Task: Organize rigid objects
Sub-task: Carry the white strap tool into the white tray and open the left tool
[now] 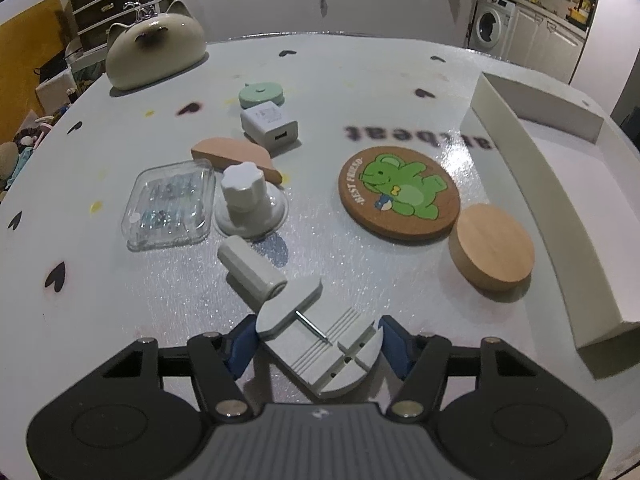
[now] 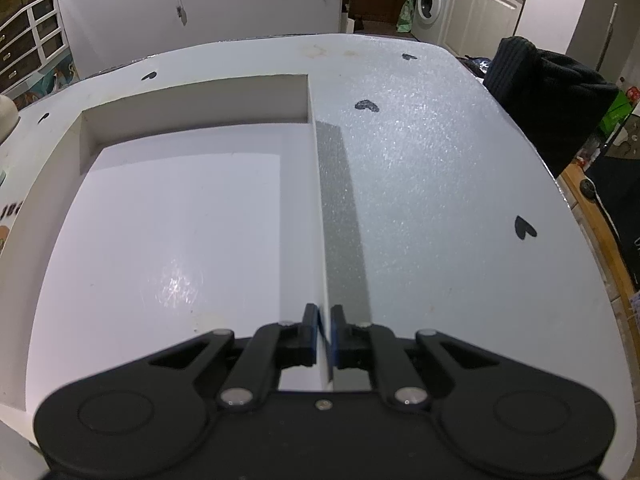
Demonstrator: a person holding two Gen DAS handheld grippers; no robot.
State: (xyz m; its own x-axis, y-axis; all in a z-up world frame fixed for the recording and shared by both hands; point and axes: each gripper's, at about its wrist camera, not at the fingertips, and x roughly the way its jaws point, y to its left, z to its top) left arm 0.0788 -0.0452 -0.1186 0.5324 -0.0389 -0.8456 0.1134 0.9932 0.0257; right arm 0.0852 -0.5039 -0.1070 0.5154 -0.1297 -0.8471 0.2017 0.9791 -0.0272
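Tray wall inside right hand-held gripper

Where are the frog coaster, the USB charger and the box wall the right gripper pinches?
frog coaster (image 1: 399,195): left wrist view, on the green frog print.
USB charger (image 1: 269,125): left wrist view, on its white top face.
box wall (image 2: 320,216): right wrist view, on the wall's thin top edge.
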